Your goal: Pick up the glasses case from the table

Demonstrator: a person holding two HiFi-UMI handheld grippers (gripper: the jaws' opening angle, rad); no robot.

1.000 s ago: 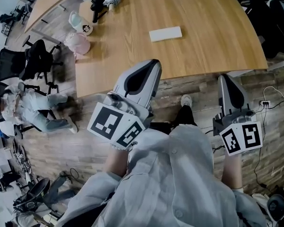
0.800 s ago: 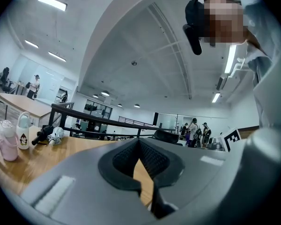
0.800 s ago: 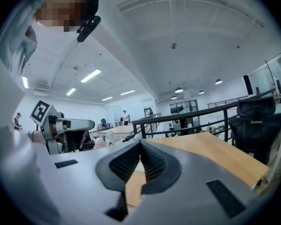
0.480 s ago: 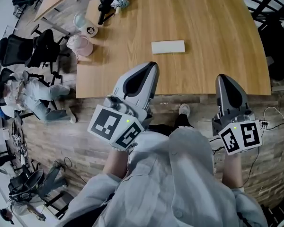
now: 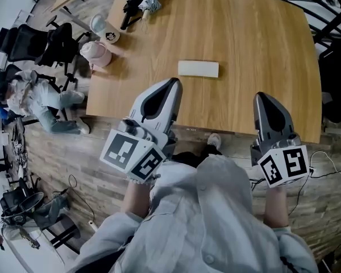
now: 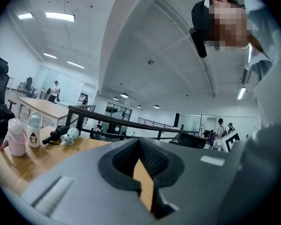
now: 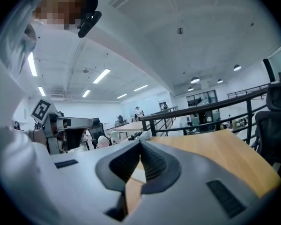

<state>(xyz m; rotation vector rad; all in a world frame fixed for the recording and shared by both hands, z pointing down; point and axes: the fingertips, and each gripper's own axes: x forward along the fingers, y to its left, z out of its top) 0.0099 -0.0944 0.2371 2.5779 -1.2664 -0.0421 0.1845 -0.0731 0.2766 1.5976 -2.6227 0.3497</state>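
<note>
Noted jaws of the left gripper (image 6: pixel 140 142) pressed together, nothing between; found the right gripper (image 7: pixel 140 143) likewise closed and empty. Saw both held over the near edge of the table (image 5: pixel 261 50), pointing across it. Located the glasses case (image 5: pixel 198 68) lying flat on bare wood, just ahead of the left gripper, apart from both. Judged it light, stiff-shelled, smooth, liable to skid under a sideways push. Recommend spreading jaws first, then pinching across the narrow width at mid-length, low to the table. Recorded a pink bottle (image 5: pixel 95 54) at the far left corner, away from the case.
</note>
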